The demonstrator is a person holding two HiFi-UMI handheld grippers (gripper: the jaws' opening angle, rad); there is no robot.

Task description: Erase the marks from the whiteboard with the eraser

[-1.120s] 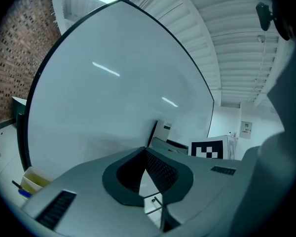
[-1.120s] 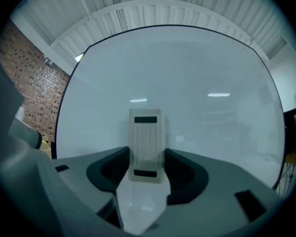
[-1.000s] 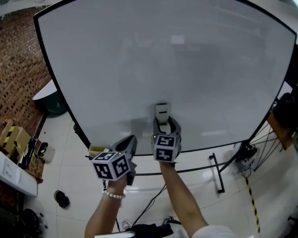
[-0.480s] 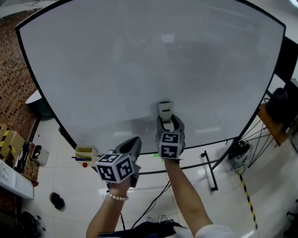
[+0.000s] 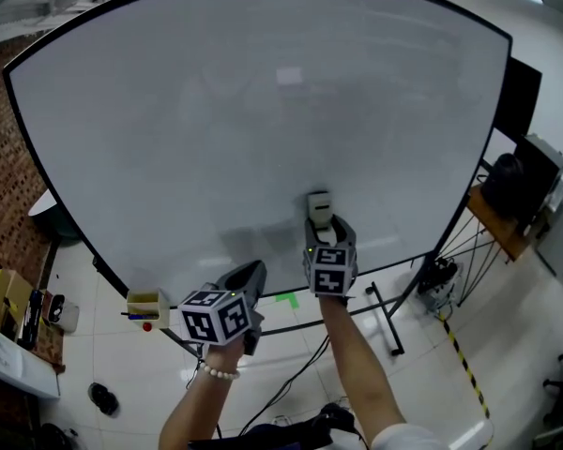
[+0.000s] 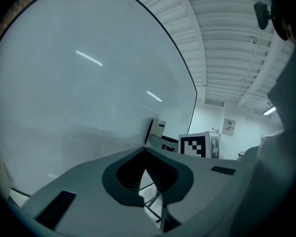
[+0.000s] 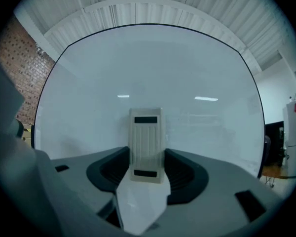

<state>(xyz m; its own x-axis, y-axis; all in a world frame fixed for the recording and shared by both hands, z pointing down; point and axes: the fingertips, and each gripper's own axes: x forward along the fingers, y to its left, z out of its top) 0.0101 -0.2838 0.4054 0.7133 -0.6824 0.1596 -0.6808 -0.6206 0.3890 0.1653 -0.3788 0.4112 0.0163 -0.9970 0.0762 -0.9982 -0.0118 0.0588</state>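
A large whiteboard (image 5: 263, 111) on a wheeled stand fills the head view; no marks show on it. My right gripper (image 5: 321, 223) is shut on a cream eraser (image 5: 319, 208), whose far end rests against the board's lower middle. In the right gripper view the eraser (image 7: 147, 144) stands upright between the jaws with the whiteboard (image 7: 153, 68) behind. My left gripper (image 5: 249, 272) hangs just below the board's lower edge, shut with nothing in it. In the left gripper view its jaws (image 6: 147, 168) meet, the whiteboard (image 6: 79, 83) at the left.
A small yellow tray (image 5: 143, 305) with markers hangs at the board's lower left edge. The board's stand legs (image 5: 385, 319) and cables lie on the tiled floor. A brick wall (image 5: 0, 157) is at the left, a desk with dark gear (image 5: 516, 195) at the right.
The view has shifted, so the board sits more to the left in the head view. My right gripper and eraser stay at the board's lower middle. The left gripper holds its place.
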